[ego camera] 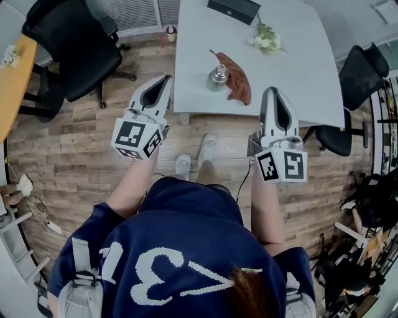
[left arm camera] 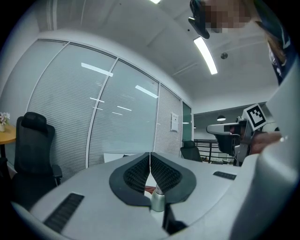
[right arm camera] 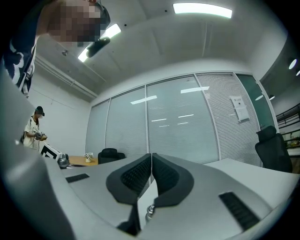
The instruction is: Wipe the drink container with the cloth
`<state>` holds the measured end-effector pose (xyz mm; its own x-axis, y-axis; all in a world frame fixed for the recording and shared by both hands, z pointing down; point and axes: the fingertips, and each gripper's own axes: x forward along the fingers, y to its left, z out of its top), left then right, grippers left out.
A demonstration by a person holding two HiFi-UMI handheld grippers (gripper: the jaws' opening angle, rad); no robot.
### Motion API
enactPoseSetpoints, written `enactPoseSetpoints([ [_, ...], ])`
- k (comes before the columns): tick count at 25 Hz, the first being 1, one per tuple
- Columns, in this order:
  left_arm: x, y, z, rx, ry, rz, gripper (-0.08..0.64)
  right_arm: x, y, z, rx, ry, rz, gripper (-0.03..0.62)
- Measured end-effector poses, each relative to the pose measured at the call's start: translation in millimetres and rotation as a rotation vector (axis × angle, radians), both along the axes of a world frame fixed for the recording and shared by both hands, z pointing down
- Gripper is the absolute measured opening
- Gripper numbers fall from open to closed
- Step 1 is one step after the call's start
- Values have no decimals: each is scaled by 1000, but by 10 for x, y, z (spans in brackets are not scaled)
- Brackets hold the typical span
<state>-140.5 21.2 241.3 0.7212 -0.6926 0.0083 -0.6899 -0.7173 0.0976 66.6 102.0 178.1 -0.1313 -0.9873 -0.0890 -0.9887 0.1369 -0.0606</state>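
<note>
Clearly, your left gripper [ego camera: 166,79] and right gripper [ego camera: 274,93] were closed and empty. The drink container [ego camera: 218,76] stood at twelve o'clock, touching the cloth [ego camera: 240,84]; probably you needed open jaws before reaching it.

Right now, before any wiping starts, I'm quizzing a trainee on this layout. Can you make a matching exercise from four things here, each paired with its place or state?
Things:
1. silver metal drink container
2. rust-brown cloth
3. bunch of white flowers
4. left gripper

Places or states:
A. shut and empty, over the wooden floor
B. lying flat by the container
C. standing upright
D. near the black box at the table's far edge

Pairs: 1-C, 2-B, 3-D, 4-A
</note>
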Motion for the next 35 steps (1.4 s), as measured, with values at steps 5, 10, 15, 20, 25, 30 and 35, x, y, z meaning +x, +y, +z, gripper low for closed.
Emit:
enactPoseSetpoints([
  [5,209,-285,-62,19,0,-18,18,190,-425,-44,17,-8,-49,27],
  [10,559,-615,-185,69,10,-18,18,491,-938,-118,34,-5,-115,28],
  [15,897,-842,-226,103,16,-7,20,806,-1390,-112,38,-21,-169,28],
  [20,1063,-1054,-152,77,6,-48,19,960,-1681,-5,17,-42,-209,28],
  [25,1133,-1173,-17,45,-5,-36,20,982,-1850,121,-12,-51,-220,28],
  [30,1253,-1272,182,26,-55,40,20,992,-1970,326,-63,-53,-195,28],
  [35,1397,-1255,351,-6,-64,176,20,951,-2028,620,-141,-38,-180,28],
])
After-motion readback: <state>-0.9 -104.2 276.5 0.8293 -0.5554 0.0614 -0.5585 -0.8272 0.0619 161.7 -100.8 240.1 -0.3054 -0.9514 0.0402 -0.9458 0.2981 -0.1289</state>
